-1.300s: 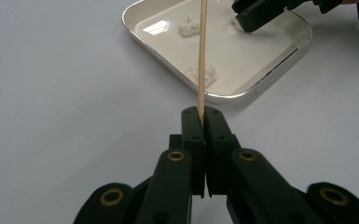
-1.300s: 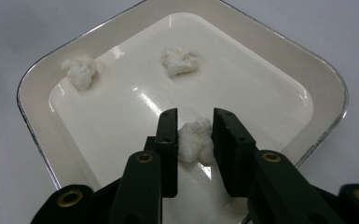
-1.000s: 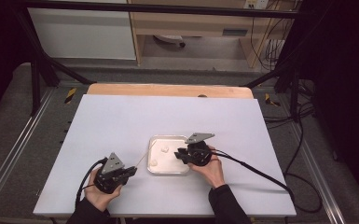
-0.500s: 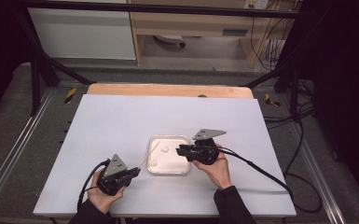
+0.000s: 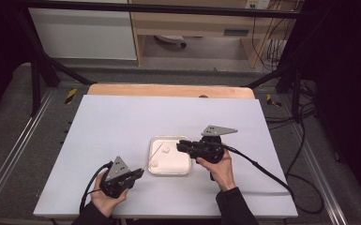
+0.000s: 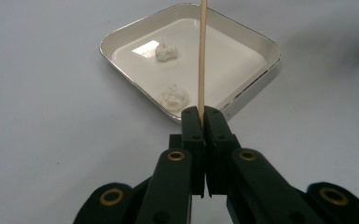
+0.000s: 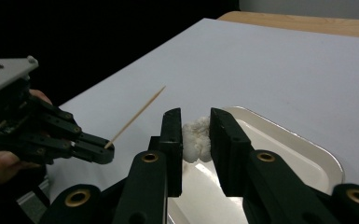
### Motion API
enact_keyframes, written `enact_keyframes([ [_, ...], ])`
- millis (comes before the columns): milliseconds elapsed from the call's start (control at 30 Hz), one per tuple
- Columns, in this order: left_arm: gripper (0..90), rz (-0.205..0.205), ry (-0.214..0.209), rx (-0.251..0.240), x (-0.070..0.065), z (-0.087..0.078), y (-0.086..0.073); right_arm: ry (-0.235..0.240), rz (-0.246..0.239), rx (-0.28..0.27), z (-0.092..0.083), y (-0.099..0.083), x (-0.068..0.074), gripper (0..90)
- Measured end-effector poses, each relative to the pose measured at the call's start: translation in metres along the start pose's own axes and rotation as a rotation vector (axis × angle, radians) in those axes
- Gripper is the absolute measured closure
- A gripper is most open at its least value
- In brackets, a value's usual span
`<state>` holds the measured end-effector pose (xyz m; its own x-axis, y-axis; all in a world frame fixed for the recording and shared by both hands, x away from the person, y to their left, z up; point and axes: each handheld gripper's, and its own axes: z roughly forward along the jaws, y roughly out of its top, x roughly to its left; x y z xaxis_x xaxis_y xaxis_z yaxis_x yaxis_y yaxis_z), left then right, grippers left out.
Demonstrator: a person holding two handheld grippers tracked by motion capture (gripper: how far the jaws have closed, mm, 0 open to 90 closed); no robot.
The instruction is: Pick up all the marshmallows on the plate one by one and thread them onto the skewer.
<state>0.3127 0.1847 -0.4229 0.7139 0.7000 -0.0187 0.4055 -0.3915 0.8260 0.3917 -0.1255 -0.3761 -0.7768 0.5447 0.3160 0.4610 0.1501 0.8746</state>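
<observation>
High view: you hold a gripper in each hand over the white table (image 5: 122,122). Your left gripper (image 5: 138,173) sits near the table's front edge, just left of a shallow square white tray (image 5: 170,169), and a thin wooden skewer (image 5: 152,155) rises from its tips and slants out over the tray's left rim. Your right gripper (image 5: 180,147) reaches in from the tray's right side, tips over the tray's upper part. Two white lumps (image 5: 154,163) show in the tray.

Left gripper view: the jaws are pressed together on the skewer (image 6: 202,56), which stands straight up from between them. Beyond it lies the tray (image 6: 256,77) with both lumps, one near (image 6: 175,96) and one farther back (image 6: 166,50).

Right gripper view: the jaws are partly apart with a white crumbly lump (image 7: 196,136) between them, above the tray (image 7: 307,154). Whether the pads actually press the lump, you cannot tell. The left gripper (image 7: 105,150) is off to the side, skewer (image 7: 137,114) pointing up and away.
</observation>
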Motion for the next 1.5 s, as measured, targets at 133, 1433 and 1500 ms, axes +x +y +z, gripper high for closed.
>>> enact_keyframes([
  [133, 88.4, 0.001, -0.002, -0.013, -0.001, 0.0, 0.0, 0.032, 0.039, -0.036, -0.002, 0.003, 0.0, 75.5],
  [1433, 88.4, 0.038, -0.008, -0.058, -0.004, 0.002, 0.002, 0.152, 0.201, -0.084, 0.025, 0.018, -0.001, 75.5],
  [1500, 88.4, 0.015, -0.005, -0.041, -0.005, 0.0, 0.001, 0.155, 0.204, -0.079, 0.026, 0.017, -0.001, 75.5],
])
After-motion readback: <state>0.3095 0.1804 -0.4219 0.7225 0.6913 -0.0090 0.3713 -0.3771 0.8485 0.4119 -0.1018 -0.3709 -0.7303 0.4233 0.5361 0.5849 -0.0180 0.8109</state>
